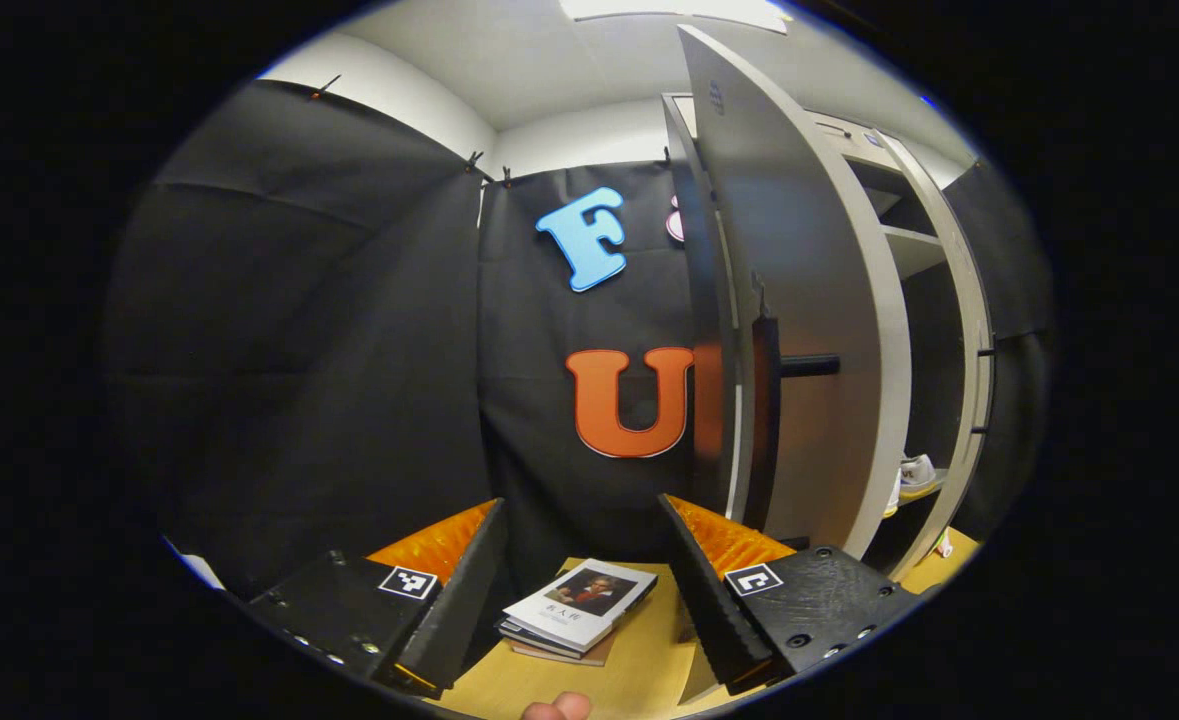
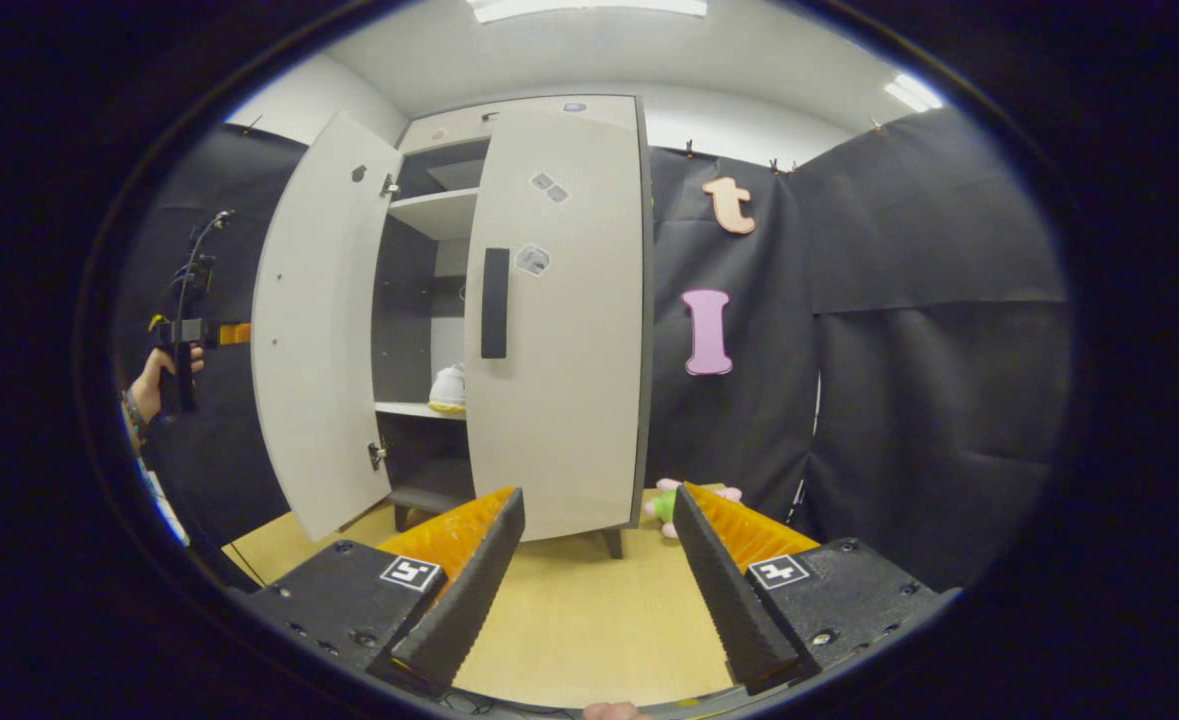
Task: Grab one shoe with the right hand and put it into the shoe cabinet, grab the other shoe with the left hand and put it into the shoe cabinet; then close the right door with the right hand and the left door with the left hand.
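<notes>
The grey shoe cabinet (image 2: 539,110) stands on the wooden floor. Its right door (image 2: 569,380) looks shut, with a black handle (image 2: 494,303). Its left door (image 2: 319,330) is swung wide open. A white shoe (image 2: 449,388) sits on the middle shelf inside and shows as a white shoe (image 1: 916,473) past the door's edge. My left gripper (image 1: 580,500) is open and holds nothing; the left door (image 1: 819,300) and its black handle (image 1: 767,420) are close on its right. A hand holds the left gripper (image 2: 184,335) beyond the open door. My right gripper (image 2: 599,490) is open, back from the cabinet.
A small stack of books (image 1: 579,605) lies on the wooden floor (image 2: 569,600) in front of the left gripper. A pink and green plush toy (image 2: 684,500) lies beside the cabinet's right foot. Black cloth walls close in the booth.
</notes>
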The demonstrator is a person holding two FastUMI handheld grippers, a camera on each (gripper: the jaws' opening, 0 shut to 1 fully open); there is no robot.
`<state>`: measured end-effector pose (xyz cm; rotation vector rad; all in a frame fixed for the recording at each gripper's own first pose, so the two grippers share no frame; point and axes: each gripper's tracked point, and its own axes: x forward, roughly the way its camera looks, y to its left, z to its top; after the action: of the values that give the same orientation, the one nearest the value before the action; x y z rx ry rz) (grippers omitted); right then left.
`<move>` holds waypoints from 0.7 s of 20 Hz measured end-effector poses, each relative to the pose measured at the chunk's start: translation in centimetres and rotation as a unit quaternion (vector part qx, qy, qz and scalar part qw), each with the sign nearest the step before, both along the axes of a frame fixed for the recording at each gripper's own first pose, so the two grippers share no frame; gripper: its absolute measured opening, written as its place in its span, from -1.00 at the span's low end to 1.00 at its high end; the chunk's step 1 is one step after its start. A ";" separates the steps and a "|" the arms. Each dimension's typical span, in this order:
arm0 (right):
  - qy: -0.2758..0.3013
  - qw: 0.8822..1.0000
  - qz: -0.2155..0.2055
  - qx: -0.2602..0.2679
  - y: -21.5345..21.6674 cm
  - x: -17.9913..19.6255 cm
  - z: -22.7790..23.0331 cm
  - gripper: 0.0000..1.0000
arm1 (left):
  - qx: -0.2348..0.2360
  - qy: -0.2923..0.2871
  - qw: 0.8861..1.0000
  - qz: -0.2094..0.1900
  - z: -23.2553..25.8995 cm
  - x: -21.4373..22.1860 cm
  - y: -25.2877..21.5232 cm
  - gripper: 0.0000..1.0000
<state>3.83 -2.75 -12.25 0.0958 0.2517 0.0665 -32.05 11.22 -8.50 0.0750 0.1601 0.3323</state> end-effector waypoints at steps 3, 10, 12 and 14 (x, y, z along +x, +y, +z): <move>0.002 1.000 -0.003 0.001 0.2 0.2 -0.2 0.94 | 0.006 -0.002 1.000 0.001 0.1 0.4 0.6 0.70; -0.013 1.000 0.013 0.003 2.2 1.5 0.6 0.94 | -0.012 -0.004 0.999 -0.030 0.1 1.0 -2.5 0.70; -0.014 1.000 0.015 0.001 2.5 1.6 0.6 0.94 | -0.017 -0.005 0.999 -0.047 0.2 1.4 -3.5 0.70; -0.014 1.000 0.014 -0.001 2.3 1.6 0.5 0.94 | -0.029 -0.008 0.997 -0.069 0.1 1.9 -5.2 0.70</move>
<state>5.42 -0.44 -11.76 0.0891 0.2258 0.0955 -30.15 5.99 -8.44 0.0255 0.1479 0.1894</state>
